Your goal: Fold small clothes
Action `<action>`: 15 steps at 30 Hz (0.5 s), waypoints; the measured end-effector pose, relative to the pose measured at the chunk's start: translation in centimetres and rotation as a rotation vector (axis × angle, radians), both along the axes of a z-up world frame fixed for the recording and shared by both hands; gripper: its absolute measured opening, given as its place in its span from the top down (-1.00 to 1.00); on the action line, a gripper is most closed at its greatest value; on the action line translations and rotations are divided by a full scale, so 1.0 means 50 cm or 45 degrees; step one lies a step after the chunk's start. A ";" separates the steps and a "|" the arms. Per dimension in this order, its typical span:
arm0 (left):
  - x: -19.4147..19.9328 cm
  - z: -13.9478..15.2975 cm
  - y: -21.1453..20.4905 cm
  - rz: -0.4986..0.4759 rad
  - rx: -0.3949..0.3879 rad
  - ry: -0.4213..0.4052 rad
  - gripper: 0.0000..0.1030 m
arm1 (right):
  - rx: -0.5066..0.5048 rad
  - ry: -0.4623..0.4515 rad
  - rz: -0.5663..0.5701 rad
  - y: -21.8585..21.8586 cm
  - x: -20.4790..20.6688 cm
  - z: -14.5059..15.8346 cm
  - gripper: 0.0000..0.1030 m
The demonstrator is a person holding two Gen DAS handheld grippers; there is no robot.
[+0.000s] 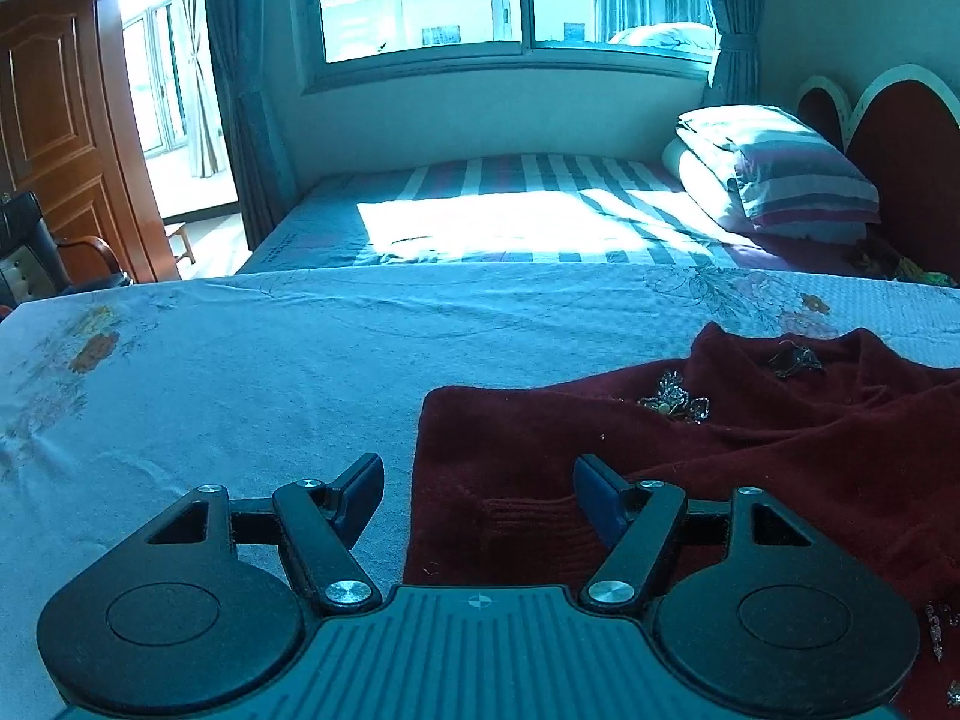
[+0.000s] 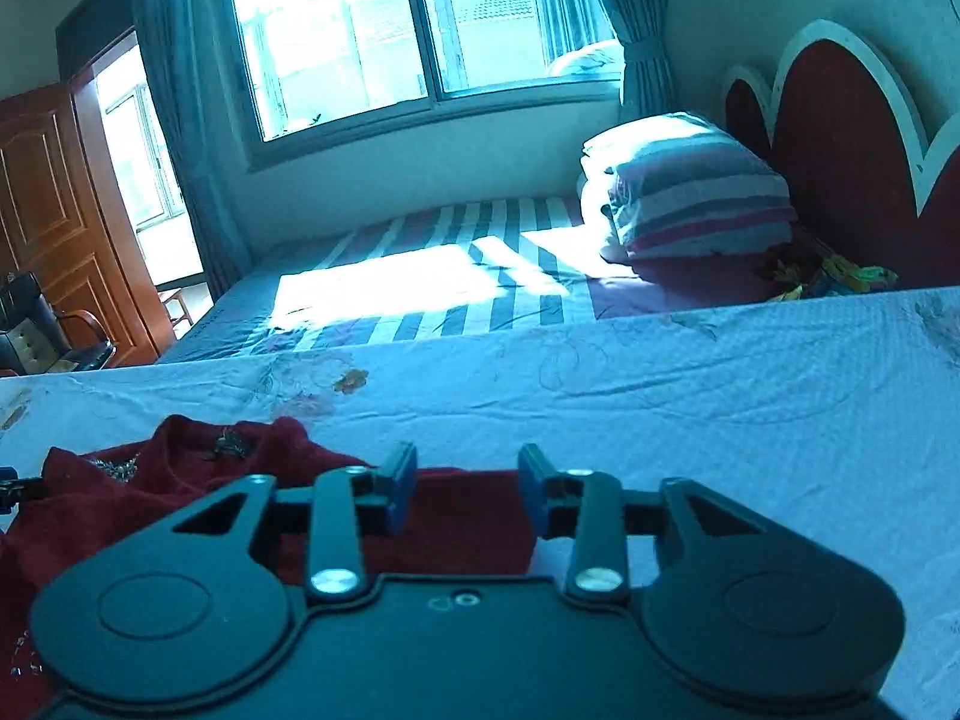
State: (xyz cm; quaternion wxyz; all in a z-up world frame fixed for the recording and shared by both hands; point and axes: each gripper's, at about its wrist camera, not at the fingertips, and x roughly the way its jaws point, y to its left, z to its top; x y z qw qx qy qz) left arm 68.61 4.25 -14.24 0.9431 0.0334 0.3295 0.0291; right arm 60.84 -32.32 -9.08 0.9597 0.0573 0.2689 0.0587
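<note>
Left wrist view: left gripper (image 1: 478,495) jaws wide, nothing clamped, hovers over near-left corner of dark red sweater (image 1: 690,468). Sweater lies on pale floral sheet (image 1: 240,372), beaded collar away from camera, body rumpled, left edge looks folded. Right wrist view: right gripper (image 2: 467,489) jaws apart, empty, over sweater's right edge. Judgement: folding early; more folds left.

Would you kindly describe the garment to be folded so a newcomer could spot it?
A pale blue floral cloth covers the work surface before the striped bed. On it lies the dark red knit top, the only garment there, with beaded trim near its neckline.
</note>
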 end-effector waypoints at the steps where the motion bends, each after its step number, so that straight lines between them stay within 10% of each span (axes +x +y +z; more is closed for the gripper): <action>1: -0.002 0.001 -0.001 -0.007 0.012 -0.002 -0.36 | -0.012 -0.024 -0.031 -0.003 -0.005 0.001 -0.26; 4: -0.001 0.000 -0.003 -0.028 0.043 0.001 -0.36 | 0.111 0.112 -0.067 -0.047 0.022 -0.031 0.32; 8: 0.001 -0.011 -0.004 -0.016 0.035 0.025 -0.36 | 0.251 0.257 -0.086 -0.069 0.061 -0.069 0.14; 9: 0.001 -0.013 -0.005 -0.018 0.029 0.027 -0.36 | 0.283 0.294 -0.100 -0.073 0.066 -0.076 0.22; 10: 0.001 -0.015 -0.007 -0.026 0.027 0.033 -0.36 | 0.314 0.295 -0.080 -0.073 0.062 -0.078 0.76; 15: 0.005 -0.025 -0.020 -0.053 0.035 0.040 -0.36 | 0.262 0.194 -0.054 -0.079 0.032 -0.051 0.86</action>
